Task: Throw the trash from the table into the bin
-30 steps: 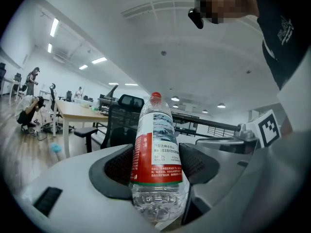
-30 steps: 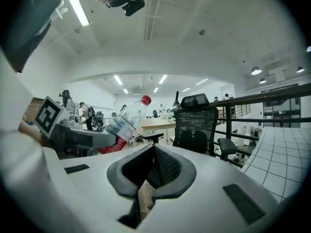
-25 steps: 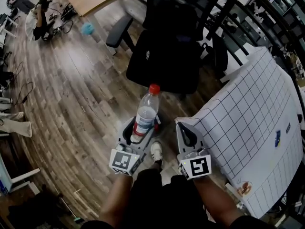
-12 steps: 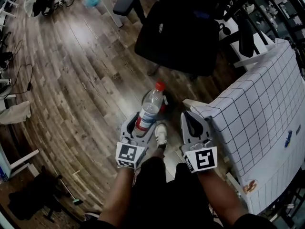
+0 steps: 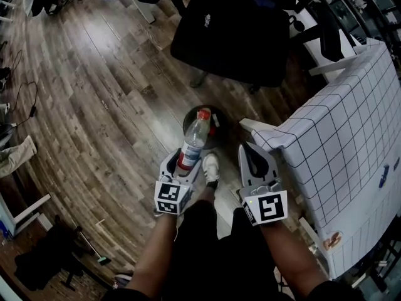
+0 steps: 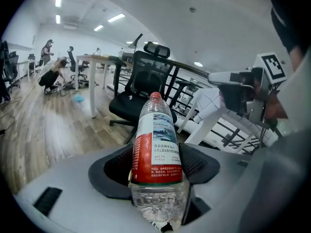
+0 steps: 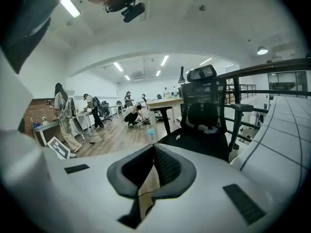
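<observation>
since the earlier frame both hand-held grippers have come lower and the view has tipped further down; the bin, out of sight a second ago, now shows on the wooden floor right beyond the bottle. left hand-held gripper: jaws pinch the bottle low on its body, one dark pad on each side at the label's lower edge, as the left gripper view shows. bottle is clear plastic with a red cap and a red-and-white label, and it leans cap-forward, away from the person. in the head view the cap overlaps the bin's round dark opening; whether it is truly above the opening or only in line with it cannot be told. something red and white lies inside the bin. right hand-held gripper: jaws pressed together with nothing between them, confirmed in the right gripper view; it sits just beside the corner of the desk, which carries a white grid-pattern cover. a shoe shows on the floor between the two grippers. a black office chair stands beyond the bin. people work far across the room.
</observation>
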`<state>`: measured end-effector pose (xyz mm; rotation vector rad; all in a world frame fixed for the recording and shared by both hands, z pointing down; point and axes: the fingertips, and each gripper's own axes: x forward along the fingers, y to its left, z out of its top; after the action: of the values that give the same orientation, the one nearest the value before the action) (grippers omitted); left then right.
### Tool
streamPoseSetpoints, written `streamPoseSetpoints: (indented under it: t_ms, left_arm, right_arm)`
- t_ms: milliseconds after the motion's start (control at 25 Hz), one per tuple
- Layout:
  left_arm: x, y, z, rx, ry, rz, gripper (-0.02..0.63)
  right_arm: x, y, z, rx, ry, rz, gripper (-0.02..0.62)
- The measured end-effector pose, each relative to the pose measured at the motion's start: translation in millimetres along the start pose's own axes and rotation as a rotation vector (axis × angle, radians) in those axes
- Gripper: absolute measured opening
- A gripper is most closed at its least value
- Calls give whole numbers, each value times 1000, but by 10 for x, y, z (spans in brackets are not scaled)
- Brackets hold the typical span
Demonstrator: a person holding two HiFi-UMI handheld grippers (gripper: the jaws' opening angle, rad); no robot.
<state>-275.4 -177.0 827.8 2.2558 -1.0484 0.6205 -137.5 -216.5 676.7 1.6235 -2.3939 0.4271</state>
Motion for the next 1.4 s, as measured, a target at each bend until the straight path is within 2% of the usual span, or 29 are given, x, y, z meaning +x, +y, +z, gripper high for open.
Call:
streamPoseSetpoints:
  t_ms: [240, 520, 640, 960, 1160, 1400]
  left_arm:
    - [217, 107, -290, 31, 93, 43, 308]
    - [420, 89, -305, 34, 128, 24, 321]
    - [405, 108, -290, 19, 132, 42, 324]
    - [131, -27, 45, 57, 48, 17, 316]
    - [-51, -177, 462, 79, -29, 24, 293]
    - [-394, -400, 1050, 124, -132, 33, 264]
  right_arm:
    - [-58, -128, -58, 9, 0, -30, 23]
    - [-126, -141, -90, 17, 4, -37, 23]
    - [-138, -112, -63, 22, -5, -34, 23]
    - [-204, -121, 66, 20, -29, -40, 23]
    - [-264, -75, 137, 4, -32, -28, 23]
    - [-380, 98, 418, -15, -66, 4, 23]
